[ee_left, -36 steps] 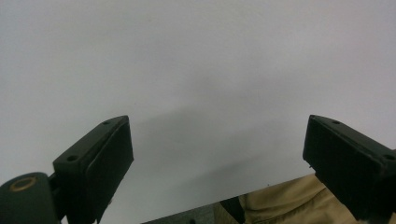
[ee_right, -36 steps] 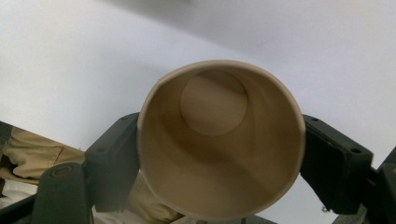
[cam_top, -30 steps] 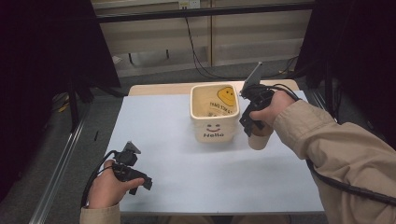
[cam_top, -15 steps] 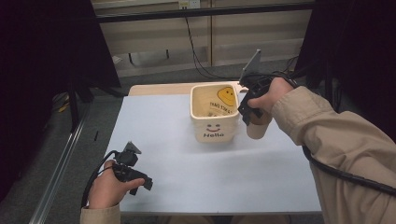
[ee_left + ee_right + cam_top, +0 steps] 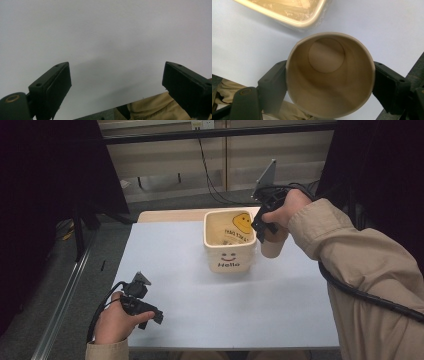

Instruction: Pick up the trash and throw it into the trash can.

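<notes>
Dark curtains flank a pale grey table [image 5: 175, 265] that carries a square cream bin [image 5: 229, 241] printed with a smiling face and the word "Hello".

**Position.** The paper cup [image 5: 272, 245] hangs clear of the table just beside the bin's right wall, clamped in the right gripper [image 5: 265, 227]. In the right gripper view the two black jaws press on opposite sides of the cup [image 5: 329, 75] just below its rim. The left gripper [image 5: 142, 302] rests near the table's front left corner; its jaws stand spread with nothing between them, bare table [image 5: 105, 37] beyond.

**Handling.** The cup appears empty, thin-walled and light. Judged from its material, the wall will dent or go oval under excess squeeze, and the smooth surface may slip if the clamp is slack. Best hold: across the full width, close under the rolled rim, where the wall is stiffest.

**Orientation.** The long axis runs roughly vertical. The mouth points up toward the gripper's camera; the round base faces the table. A slight tilt cannot be ruled out.
</notes>
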Demonstrator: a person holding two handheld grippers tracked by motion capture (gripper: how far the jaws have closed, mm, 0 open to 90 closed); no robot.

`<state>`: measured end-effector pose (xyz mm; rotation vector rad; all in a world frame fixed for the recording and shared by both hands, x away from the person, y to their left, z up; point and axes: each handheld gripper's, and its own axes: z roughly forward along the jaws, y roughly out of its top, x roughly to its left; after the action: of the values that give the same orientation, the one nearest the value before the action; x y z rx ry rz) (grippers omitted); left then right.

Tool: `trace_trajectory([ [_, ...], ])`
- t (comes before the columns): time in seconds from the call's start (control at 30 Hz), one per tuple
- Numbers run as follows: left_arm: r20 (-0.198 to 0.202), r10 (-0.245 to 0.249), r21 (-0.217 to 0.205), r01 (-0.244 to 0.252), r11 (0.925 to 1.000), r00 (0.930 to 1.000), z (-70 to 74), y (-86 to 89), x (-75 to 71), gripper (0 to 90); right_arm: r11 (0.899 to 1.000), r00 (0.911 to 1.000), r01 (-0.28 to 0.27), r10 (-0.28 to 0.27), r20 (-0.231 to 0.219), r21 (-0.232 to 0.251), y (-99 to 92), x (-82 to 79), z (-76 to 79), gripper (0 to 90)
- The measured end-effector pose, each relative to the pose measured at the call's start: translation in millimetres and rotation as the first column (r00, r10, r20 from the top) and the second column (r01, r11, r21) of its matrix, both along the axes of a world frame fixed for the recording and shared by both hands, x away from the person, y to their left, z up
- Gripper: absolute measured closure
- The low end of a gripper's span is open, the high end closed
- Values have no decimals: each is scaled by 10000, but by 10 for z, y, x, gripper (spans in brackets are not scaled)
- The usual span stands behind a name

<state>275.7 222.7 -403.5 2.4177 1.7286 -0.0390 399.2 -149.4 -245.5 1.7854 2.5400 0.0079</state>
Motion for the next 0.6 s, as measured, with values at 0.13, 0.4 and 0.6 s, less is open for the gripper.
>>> trace_trajectory([
  [0.13, -10, -96, 17, 96, 10000, 10000, 5, 10, 1, 83, 10000, 10000, 15, -15, 44, 78, 0, 41, 46, 207],
  [0.4, 21, -136, 58, 136, 9999, 9999, 4, 14, 6, 83, 10000, 9999, 60, -61, 109, 64, -14, 151, 84, 208],
  [0.6, -79, 7, -91, -8, 10000, 10000, -4, 2, 0, 83, 9999, 9999, -101, 101, 59, 38, 29, 235, 98, 208],
])
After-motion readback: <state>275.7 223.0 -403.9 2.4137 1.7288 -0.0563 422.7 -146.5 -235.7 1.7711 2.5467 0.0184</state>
